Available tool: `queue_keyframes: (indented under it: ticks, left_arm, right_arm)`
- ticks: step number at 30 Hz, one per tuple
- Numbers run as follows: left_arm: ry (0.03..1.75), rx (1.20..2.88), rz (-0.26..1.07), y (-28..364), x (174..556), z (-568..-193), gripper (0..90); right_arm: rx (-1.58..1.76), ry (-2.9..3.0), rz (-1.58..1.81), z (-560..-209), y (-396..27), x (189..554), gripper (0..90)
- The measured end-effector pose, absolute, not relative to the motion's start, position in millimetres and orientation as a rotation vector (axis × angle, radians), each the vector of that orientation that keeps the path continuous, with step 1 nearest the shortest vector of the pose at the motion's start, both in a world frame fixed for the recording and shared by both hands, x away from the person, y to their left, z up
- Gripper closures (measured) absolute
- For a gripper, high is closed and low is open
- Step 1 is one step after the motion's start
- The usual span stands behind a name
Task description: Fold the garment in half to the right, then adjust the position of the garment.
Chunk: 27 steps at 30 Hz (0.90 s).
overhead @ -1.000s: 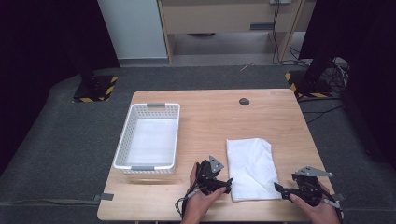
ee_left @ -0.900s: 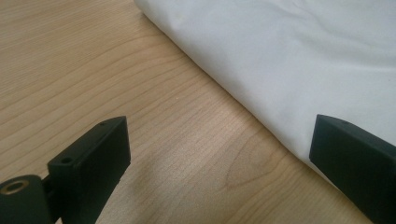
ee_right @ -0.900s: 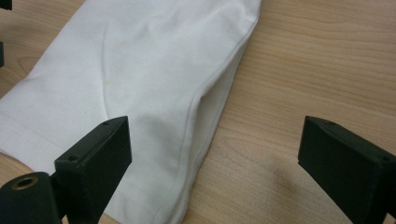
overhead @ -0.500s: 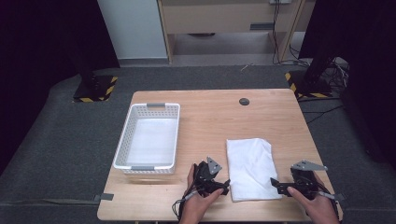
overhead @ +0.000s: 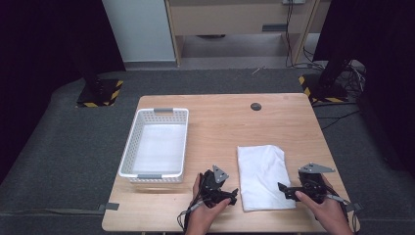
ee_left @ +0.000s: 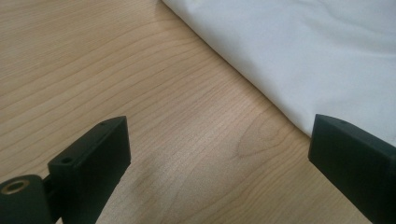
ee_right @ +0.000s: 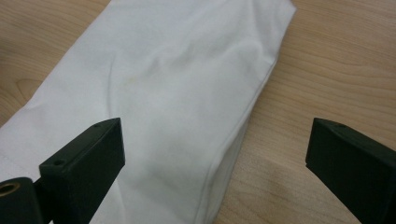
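A folded white cloth [overhead: 263, 175] lies flat on the wooden table [overhead: 230, 122], in its near right part, with its near edge close to the table's front edge. The left gripper [overhead: 234, 196] sits just beside the cloth's near left corner, jaws spread wide and holding nothing; in the left gripper view one jaw stands over bare wood and the other over the cloth's [ee_left: 299, 56] edge. The right gripper [overhead: 284, 188] sits at the cloth's near right edge. Its jaws have just been opening and now stand wide apart, nothing clamped; in the right gripper view they straddle the cloth's [ee_right: 163, 107] hemmed edge, one above fabric, one above wood.

A white perforated basket [overhead: 128, 156] stands on the left part of the table, well apart from the cloth, with open wood between them. The far half of the table is bare apart from a small dark round disc [overhead: 255, 106].

Both forearms are cut off at the bottom of the high view. Whether the jaw tips touch the cloth cannot be told
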<state>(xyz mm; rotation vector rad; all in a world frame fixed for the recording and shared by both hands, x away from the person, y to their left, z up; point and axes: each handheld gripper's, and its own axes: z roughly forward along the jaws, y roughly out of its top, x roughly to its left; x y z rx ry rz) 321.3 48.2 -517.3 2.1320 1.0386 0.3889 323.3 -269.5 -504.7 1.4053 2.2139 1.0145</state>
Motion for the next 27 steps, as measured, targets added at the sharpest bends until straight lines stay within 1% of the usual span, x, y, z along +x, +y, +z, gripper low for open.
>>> queue_keyframes:
  ticks: [17,27]
  left_arm:
    - [1.068,2.119,0.393,59,312,-517,5.5]
    - [1.084,2.113,0.395,66,307,-517,5.5]
  right_arm:
    - [1.318,2.287,1.023,-498,-239,348,4.9]
    - [1.283,2.335,1.007,-506,-224,358,4.9]
